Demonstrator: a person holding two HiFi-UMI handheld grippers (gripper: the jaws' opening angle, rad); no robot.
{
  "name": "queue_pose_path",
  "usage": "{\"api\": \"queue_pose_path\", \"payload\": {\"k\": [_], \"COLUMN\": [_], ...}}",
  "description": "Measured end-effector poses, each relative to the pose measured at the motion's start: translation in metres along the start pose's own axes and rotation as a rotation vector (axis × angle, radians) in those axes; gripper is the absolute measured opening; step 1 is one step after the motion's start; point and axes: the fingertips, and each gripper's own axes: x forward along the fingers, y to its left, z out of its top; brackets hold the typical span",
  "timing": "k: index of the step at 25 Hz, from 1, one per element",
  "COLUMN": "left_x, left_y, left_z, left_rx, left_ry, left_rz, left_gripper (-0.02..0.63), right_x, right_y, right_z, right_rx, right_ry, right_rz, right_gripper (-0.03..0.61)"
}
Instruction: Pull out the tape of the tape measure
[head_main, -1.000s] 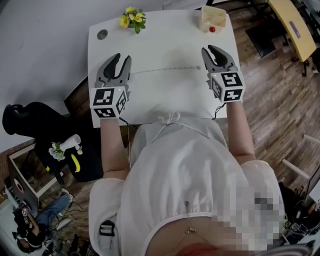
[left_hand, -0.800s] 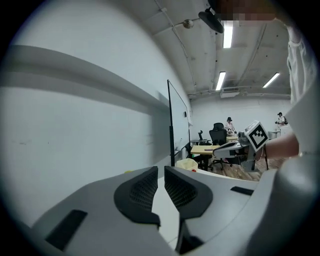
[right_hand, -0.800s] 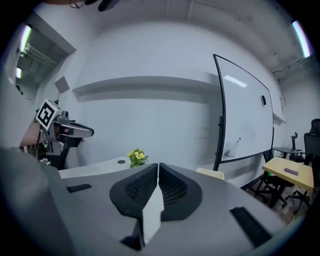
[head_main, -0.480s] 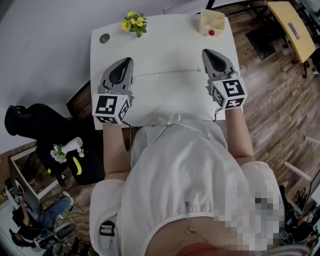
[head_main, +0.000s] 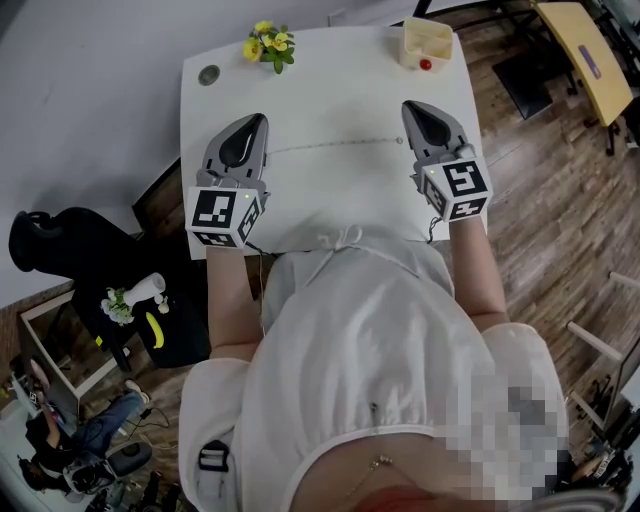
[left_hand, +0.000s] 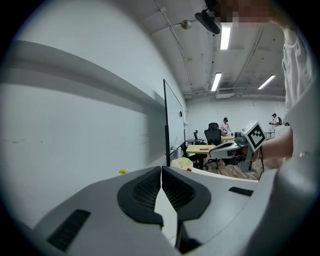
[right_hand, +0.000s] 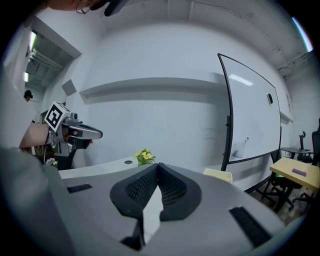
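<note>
The tape (head_main: 335, 144) lies drawn out in a thin line across the white table (head_main: 320, 70) between the left claw (head_main: 261, 120) and right claw (head_main: 408, 105) — both closed tight, gripping nothing — so the pull looks finished, with little left.

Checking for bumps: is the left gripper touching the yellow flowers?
Apart. The head view shows bare white table between the left gripper and the yellow flowers.
</note>
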Motion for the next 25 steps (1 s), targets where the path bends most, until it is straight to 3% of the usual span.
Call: {"api": "queue_pose_path", "payload": {"k": [25], "left_x": [-0.007], "left_y": [-0.002], "left_z": [-0.008], "left_rx": [-0.003], "left_ry": [-0.003], "left_rz": [-0.015], "left_gripper": [0.025], "right_x": [0.005], "right_y": [0.014], "right_z": [-0.006], "right_rx": [-0.025], "right_ry": [0.004], "right_rz": [-0.005], "right_gripper": [0.000]}}
